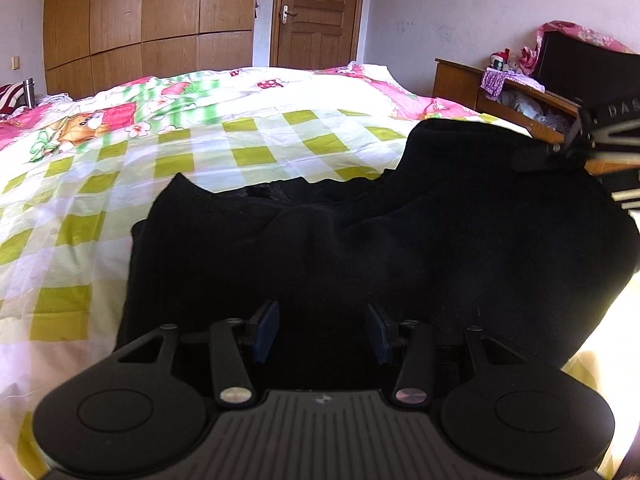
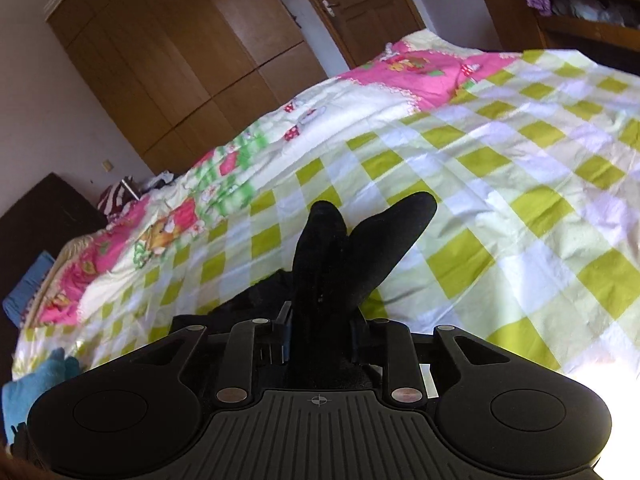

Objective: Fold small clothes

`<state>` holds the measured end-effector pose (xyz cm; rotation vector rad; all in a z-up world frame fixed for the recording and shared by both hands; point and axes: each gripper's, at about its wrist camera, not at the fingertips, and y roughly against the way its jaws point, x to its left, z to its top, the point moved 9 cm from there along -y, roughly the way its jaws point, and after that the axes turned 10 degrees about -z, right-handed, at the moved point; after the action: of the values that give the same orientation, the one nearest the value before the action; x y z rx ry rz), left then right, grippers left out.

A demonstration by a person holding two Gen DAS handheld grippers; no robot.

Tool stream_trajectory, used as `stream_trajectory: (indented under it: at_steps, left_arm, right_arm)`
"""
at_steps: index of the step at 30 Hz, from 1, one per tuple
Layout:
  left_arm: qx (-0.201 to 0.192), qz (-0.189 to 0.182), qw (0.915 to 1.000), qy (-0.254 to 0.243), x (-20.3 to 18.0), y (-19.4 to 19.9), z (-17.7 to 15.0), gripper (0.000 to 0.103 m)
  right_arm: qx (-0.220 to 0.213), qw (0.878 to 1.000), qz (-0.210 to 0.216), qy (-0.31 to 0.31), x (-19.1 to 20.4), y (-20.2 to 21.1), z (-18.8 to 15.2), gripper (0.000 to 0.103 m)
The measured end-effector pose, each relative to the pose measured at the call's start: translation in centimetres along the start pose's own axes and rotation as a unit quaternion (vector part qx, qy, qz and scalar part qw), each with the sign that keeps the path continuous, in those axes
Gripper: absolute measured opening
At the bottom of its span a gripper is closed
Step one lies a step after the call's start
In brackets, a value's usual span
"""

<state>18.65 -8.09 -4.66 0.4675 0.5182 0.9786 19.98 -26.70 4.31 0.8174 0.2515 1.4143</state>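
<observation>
A black garment (image 1: 360,240) lies crumpled on the checked bedspread (image 1: 160,160), its right part lifted into a hump. My left gripper (image 1: 323,334) is open just above the garment's near edge, with nothing between its blue pads (image 1: 267,332). At the right edge of the left wrist view, my right gripper (image 1: 560,152) pinches the raised part of the cloth. In the right wrist view my right gripper (image 2: 320,328) is shut on the black garment (image 2: 340,256), and two folds of cloth stick up past its fingers.
The green-and-white checked bedspread (image 2: 520,180) has pink cartoon borders. A wooden wardrobe (image 1: 140,20) and a door (image 1: 316,12) stand beyond the bed. A wooden headboard shelf (image 1: 500,88) holds small items at the right. Blue cloth (image 2: 28,388) lies at the bed's left edge.
</observation>
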Motion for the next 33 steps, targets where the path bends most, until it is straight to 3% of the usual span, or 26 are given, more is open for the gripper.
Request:
stream_trajectory:
  at_steps: [2, 6, 9, 13, 16, 18, 19, 21, 23, 25, 30, 33]
  left_arm:
    - [-0.002, 0.003, 1.0, 0.004, 1.0, 1.1, -0.8, 0.059]
    - [-0.007, -0.007, 0.9991, 0.042, 2.9, 3.2, -3.0, 0.059]
    - [-0.014, -0.023, 0.997, 0.072, 3.9, 3.8, -4.1, 0.059]
    - [-0.025, -0.056, 0.9925, 0.106, 4.8, 4.2, -4.4, 0.058]
    - [-0.035, -0.083, 0.987, 0.133, 5.8, 4.5, -4.7, 0.058]
    - [-0.041, -0.097, 0.9836, 0.147, 6.4, 4.8, -4.9, 0.058]
    - [-0.042, -0.099, 0.9831, 0.148, 6.6, 4.9, -4.9, 0.058]
    - [-0.041, -0.102, 0.9829, 0.148, 6.7, 5.1, -4.8, 0.058]
    - [-0.041, -0.102, 0.9829, 0.148, 6.7, 5.7, -4.8, 0.058]
    - [-0.037, -0.103, 0.9827, 0.149, 6.8, 6.4, -4.9, 0.058]
    - [-0.046, -0.107, 0.9779, 0.174, 7.4, 9.6, -5.2, 0.058]
    - [-0.063, -0.102, 0.9733, 0.195, 7.1, 12.0, -5.0, 0.059]
  right_arm:
    - [-0.015, 0.998, -0.01, 0.067, 3.9, 0.7, 0.2, 0.025]
    - [-0.02, 0.981, -0.019, 0.193, 12.3, -0.1, -1.6, 0.025]
    - [0.001, 0.969, -0.024, 0.247, 16.8, -2.1, -4.5, 0.025]
    - [0.033, 0.961, -0.046, 0.271, 19.9, -5.6, -8.0, 0.025]
    - [0.055, 0.963, -0.054, 0.26, 20.6, -6.9, -9.4, 0.026]
    - [0.045, 0.96, -0.061, 0.269, 21.2, -6.4, -9.8, 0.026]
    - [0.04, 0.96, -0.054, 0.27, 21.4, -5.9, -9.8, 0.032]
    - [0.056, 0.961, -0.022, 0.269, 21.8, -5.2, -9.7, 0.043]
    - [0.075, 0.964, 0.024, 0.255, 22.3, -4.4, -9.6, 0.045]
    - [0.076, 0.964, 0.04, 0.25, 22.3, -3.4, -8.8, 0.046]
    - [0.024, 0.967, 0.017, 0.253, 19.4, -2.0, -5.0, 0.05]
    - [0.032, 0.97, 0.007, 0.239, 17.1, -2.6, -4.0, 0.053]
